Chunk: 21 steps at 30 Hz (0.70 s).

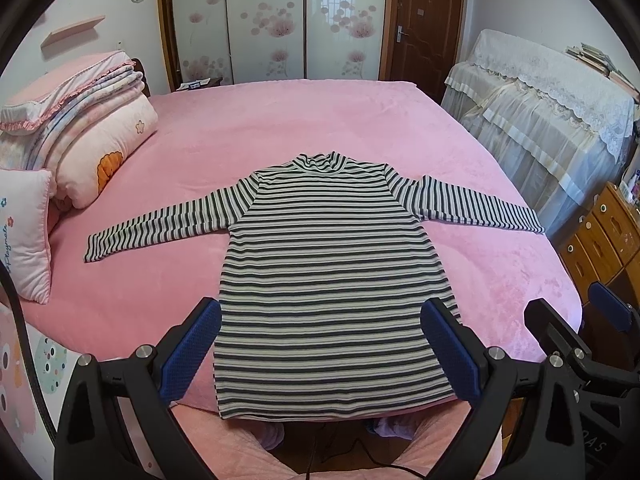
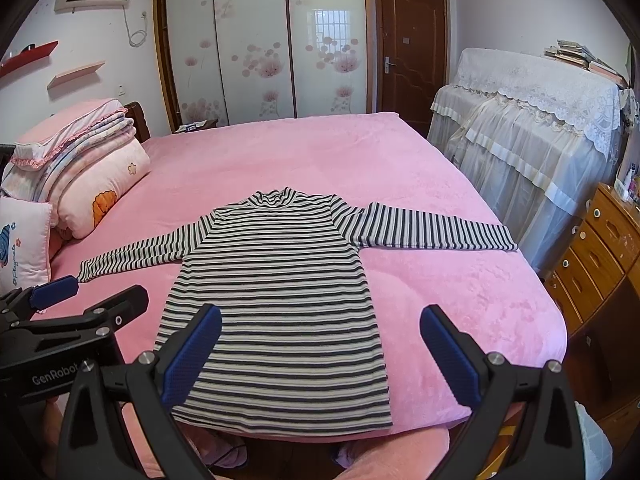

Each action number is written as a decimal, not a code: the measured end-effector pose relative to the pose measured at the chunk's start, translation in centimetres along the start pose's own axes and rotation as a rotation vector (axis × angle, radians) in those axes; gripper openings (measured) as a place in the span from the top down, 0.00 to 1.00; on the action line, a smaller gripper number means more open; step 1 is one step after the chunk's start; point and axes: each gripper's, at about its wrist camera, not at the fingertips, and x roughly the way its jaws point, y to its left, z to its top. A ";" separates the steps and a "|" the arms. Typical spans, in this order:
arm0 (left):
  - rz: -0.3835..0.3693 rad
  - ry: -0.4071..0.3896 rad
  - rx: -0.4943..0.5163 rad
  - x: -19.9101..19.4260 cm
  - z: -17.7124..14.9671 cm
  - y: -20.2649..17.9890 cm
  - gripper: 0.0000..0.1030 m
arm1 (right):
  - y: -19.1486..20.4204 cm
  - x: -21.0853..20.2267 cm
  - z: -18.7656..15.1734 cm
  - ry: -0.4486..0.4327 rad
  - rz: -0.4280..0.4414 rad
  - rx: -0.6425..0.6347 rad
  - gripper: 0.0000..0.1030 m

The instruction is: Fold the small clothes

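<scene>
A black-and-white striped long-sleeved top (image 1: 332, 264) (image 2: 276, 300) lies flat on the pink bed (image 1: 280, 128) (image 2: 440, 280), collar at the far end, both sleeves spread out sideways, hem at the near edge. My left gripper (image 1: 320, 312) hovers open above the hem, its blue pads (image 1: 192, 352) wide apart and holding nothing. My right gripper (image 2: 320, 316) is open too, above the hem's right part and the bare bed beside it. Each gripper shows in the other's view: the right gripper (image 1: 576, 312) at the right edge, the left gripper (image 2: 100, 292) at the left edge.
Folded quilts and pillows (image 1: 80, 140) (image 2: 80, 168) are piled at the bed's left side. A lace-covered piece of furniture (image 1: 540, 120) (image 2: 528, 140) and a wooden chest of drawers (image 1: 600, 240) (image 2: 592, 256) stand to the right. A wardrobe and a door are behind.
</scene>
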 end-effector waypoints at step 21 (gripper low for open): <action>0.005 -0.014 0.005 -0.3 -0.3 -0.4 0.04 | -0.3 0.2 -0.4 -0.003 0.003 0.004 0.03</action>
